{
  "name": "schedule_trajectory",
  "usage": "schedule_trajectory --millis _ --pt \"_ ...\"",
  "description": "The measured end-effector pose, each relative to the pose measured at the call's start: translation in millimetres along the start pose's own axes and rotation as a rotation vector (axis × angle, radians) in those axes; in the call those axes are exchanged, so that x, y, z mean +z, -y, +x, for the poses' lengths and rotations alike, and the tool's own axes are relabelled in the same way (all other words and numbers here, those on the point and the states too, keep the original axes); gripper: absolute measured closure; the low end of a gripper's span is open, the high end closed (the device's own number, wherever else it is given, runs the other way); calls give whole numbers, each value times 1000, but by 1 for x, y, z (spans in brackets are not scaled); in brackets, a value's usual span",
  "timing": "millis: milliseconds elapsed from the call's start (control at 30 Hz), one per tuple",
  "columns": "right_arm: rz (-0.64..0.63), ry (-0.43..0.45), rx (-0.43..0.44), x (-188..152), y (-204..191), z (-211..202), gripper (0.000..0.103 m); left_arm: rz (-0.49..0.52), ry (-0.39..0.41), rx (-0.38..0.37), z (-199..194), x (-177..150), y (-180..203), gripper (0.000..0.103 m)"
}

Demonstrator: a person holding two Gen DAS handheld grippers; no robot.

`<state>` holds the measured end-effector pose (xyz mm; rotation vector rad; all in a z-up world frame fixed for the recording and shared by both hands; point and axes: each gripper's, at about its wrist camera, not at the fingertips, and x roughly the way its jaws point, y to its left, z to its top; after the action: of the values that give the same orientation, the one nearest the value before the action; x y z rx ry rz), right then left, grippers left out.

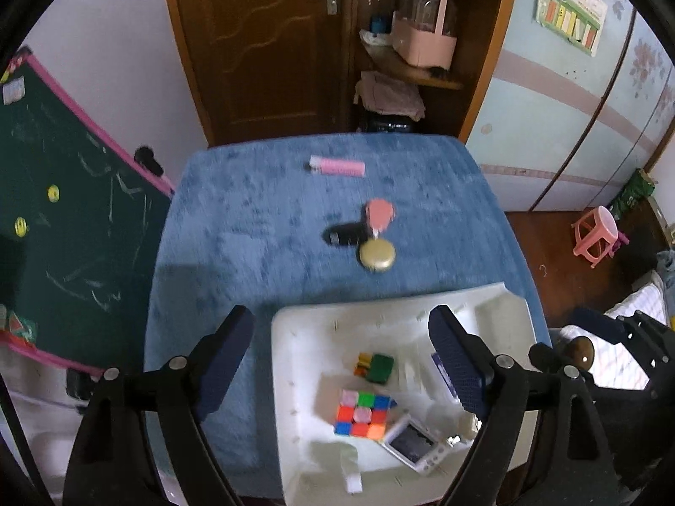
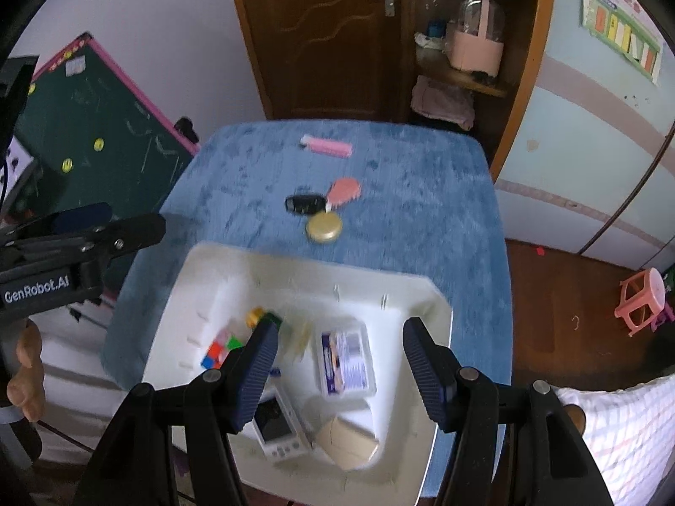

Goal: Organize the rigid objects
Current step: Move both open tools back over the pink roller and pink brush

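Left wrist view: the left gripper (image 1: pixel 341 362) is held above the white tray (image 1: pixel 295 337) at the table's near edge, jaws wide apart with nothing between them. A colourful cube (image 1: pixel 362 413), a green block (image 1: pixel 379 367) and a small screen device (image 1: pixel 415 447) are seen inside the tray. Right gripper (image 2: pixel 341 362) jaws are likewise apart and empty over a clear box (image 2: pixel 346 358). Toward the blue table (image 1: pixel 253 219) centre lie a gold lid (image 1: pixel 376 255), black key fob (image 1: pixel 344 234) and pink comb (image 1: pixel 379 213); a pink lighter (image 1: pixel 337 165) lies near the far edge.

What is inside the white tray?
The white tray holds a Rubik's cube, a green block, a small screen device, a clear box and a tan piece; gripper fingers cover some contents.
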<state>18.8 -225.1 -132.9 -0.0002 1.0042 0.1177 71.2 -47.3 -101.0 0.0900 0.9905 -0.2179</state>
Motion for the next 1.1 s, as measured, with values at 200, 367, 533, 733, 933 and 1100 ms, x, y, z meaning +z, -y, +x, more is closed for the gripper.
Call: schedule_trajectory --millis 200,367,533,733,933,1100 --pt "33 32 -7 28 6 -1 40 52 35 11 0 33 -1 6" --pt "49 24 -6 53 10 8 40 96 70 10 4 70 -2 3" --pt "49 36 -26 87 14 13 40 159 69 10 20 117 0 3" --pt "67 38 -38 140 28 28 36 261 67 51 56 174 3 3" --pt "119 -26 -18 182 42 72 36 382 -21 61 123 202 4 3" --pt "183 -130 -12 196 50 135 36 469 -141 68 194 210 1 3"
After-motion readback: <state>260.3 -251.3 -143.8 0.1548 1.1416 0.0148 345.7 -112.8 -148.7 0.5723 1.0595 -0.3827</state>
